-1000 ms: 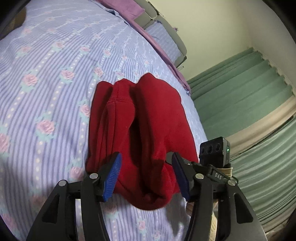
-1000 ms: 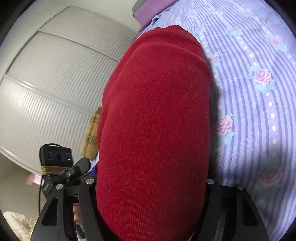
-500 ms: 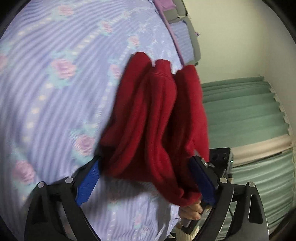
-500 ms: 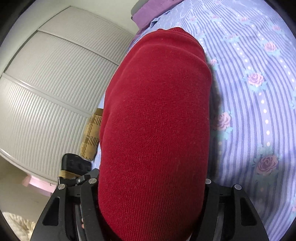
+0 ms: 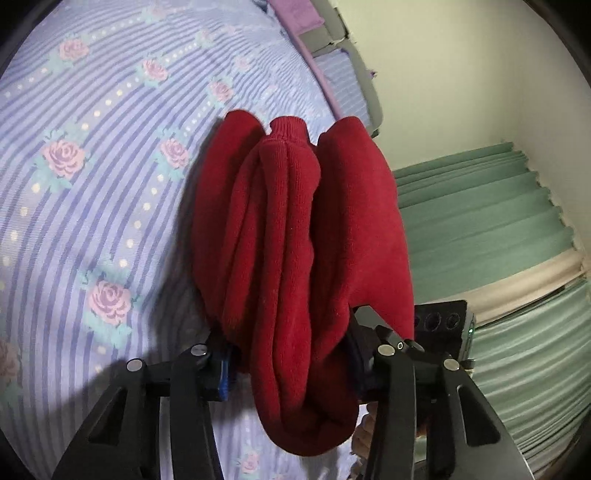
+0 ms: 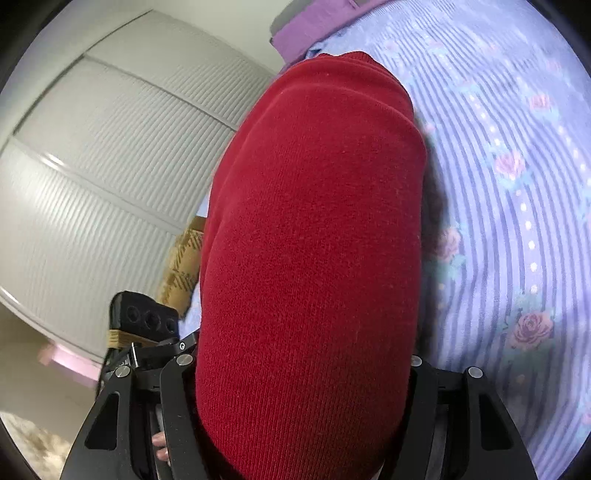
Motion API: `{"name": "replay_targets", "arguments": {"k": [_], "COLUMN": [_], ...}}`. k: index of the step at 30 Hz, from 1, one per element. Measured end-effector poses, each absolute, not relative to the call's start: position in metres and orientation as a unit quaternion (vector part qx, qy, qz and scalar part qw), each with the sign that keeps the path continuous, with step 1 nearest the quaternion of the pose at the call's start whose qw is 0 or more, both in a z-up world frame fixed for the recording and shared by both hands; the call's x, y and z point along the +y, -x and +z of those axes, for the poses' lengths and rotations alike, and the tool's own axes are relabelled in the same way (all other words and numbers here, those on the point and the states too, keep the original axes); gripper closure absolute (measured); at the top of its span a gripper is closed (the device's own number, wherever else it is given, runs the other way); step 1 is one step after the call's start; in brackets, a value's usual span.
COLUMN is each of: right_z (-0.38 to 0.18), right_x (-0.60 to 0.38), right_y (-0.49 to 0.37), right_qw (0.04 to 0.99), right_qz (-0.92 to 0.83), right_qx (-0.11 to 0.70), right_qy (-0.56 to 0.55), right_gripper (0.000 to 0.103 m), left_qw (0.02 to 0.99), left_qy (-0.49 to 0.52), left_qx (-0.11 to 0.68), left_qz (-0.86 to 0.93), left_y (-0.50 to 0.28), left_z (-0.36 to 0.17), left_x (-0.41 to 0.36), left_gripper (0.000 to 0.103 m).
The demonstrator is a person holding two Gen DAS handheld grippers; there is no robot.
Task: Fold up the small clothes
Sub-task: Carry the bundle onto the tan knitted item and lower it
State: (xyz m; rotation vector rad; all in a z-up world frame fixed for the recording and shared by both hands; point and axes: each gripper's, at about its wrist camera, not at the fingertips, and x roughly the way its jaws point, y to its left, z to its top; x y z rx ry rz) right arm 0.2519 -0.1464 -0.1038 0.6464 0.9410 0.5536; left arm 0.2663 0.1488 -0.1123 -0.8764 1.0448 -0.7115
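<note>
A small red knitted garment (image 5: 295,236) is bunched into thick folds above the lilac striped floral bedsheet (image 5: 92,184). My left gripper (image 5: 291,358) is shut on its near end, the folds squeezed between the blue-padded fingers. In the right wrist view the same red garment (image 6: 310,258) fills the middle and drapes over my right gripper (image 6: 303,373), hiding both fingertips; its arms stand wide on either side of the cloth.
The bed's edge runs past the garment on the right, with green curtain folds (image 5: 498,240) beyond. Purple and grey pillows (image 5: 306,22) lie at the bed's head. A white slatted wardrobe door (image 6: 110,166) and a tan checked cloth (image 6: 184,258) show in the right wrist view.
My left gripper's fingers have closed in on the red garment's near end and the garment has bunched and lifted. The right view has barely changed.
</note>
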Motion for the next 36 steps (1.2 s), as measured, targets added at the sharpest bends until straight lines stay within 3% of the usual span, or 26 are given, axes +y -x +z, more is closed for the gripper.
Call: {"name": "replay_targets", "arguments": {"k": [9,17,24,30,36], "right_z": [-0.045,0.007,0.004,-0.026,-0.050], "right_x": [-0.113,0.018,0.148,0.239,0.267], "right_y": [-0.243,-0.268,-0.306,-0.331,-0.324], "right_qw": [0.817,0.812,0.785,0.755,0.756], "right_qz": [0.266,0.327,0.372,0.395,0.384], "right_qx": [0.422,0.397,0.400,0.414,0.421], "right_qy": [-0.289,-0.276,-0.293,-0.318,-0.321], "right_gripper": [0.039,0.038,0.038,0.039,0.039], "left_qw": [0.754,0.792,0.817,0.825,0.818], "left_qy": [0.366,0.358,0.353,0.346,0.350], "left_qx": [0.426,0.392,0.393,0.410,0.426], "left_qz": [-0.340,-0.301,-0.231,-0.178,-0.165], "left_y": [-0.260,-0.275,-0.312,-0.327,-0.342], "left_z": [-0.045,0.015,0.039,0.029,0.002], "left_x": [0.187,0.323,0.450,0.534,0.576], "left_gripper": [0.060,0.060,0.060,0.060,0.060]}}
